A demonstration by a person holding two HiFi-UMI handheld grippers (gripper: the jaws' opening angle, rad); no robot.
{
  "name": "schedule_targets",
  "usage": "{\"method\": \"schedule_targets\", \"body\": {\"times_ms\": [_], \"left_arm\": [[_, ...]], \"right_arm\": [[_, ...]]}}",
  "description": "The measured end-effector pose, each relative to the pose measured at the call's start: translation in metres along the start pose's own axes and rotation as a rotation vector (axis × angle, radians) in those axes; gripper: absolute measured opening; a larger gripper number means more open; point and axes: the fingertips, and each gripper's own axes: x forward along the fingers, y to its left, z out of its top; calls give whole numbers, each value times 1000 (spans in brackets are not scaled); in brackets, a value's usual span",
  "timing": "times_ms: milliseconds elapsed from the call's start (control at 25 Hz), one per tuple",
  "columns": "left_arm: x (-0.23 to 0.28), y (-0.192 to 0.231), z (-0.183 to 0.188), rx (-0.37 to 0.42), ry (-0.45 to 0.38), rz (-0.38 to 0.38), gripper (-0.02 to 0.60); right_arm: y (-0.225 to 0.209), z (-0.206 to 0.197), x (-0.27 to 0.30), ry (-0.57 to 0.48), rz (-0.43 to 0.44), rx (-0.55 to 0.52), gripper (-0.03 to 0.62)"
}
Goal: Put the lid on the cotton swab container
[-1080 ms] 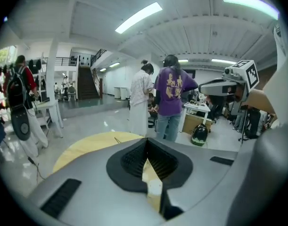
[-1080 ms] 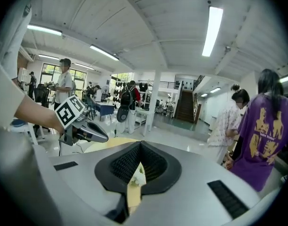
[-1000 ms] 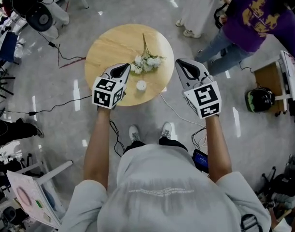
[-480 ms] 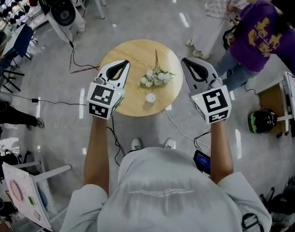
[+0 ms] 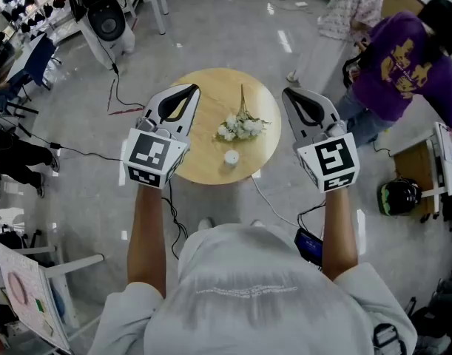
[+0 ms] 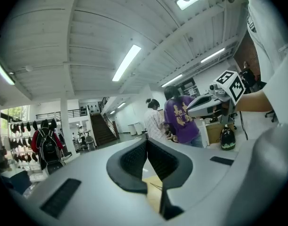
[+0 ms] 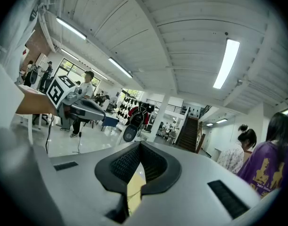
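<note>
A small white round container (image 5: 231,157) stands on the round wooden table (image 5: 203,161), just in front of a bunch of white flowers (image 5: 240,127). I cannot tell a separate lid from it at this distance. My left gripper (image 5: 189,89) hovers high over the table's left edge, shut and empty. Above the table's right edge my right gripper (image 5: 288,92) is held at the same height, also shut with nothing in it. In the left gripper view the jaws (image 6: 146,141) meet at the tips; those in the right gripper view (image 7: 140,146) do too.
Two people stand at the upper right, one in a purple top (image 5: 403,50), one in a patterned shirt (image 5: 351,6). Cables (image 5: 92,152) cross the floor to the left. A black fan (image 5: 107,22) stands at the upper left, a helmet (image 5: 399,195) at the right.
The view has drawn back from the table, and the person's shoes have left the picture. Both grippers have spread a little wider apart and stay shut.
</note>
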Motion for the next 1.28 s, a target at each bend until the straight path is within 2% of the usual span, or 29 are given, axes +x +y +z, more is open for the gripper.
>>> {"method": "schedule_targets", "body": {"times_ms": [440, 1280], "left_arm": [[4, 2, 9, 83, -6, -15, 20], [13, -9, 0, 60, 6, -41, 20]], "right_arm": [[-1, 6, 6, -6, -17, -17, 28], [-3, -11, 10, 8, -5, -1, 28]]}}
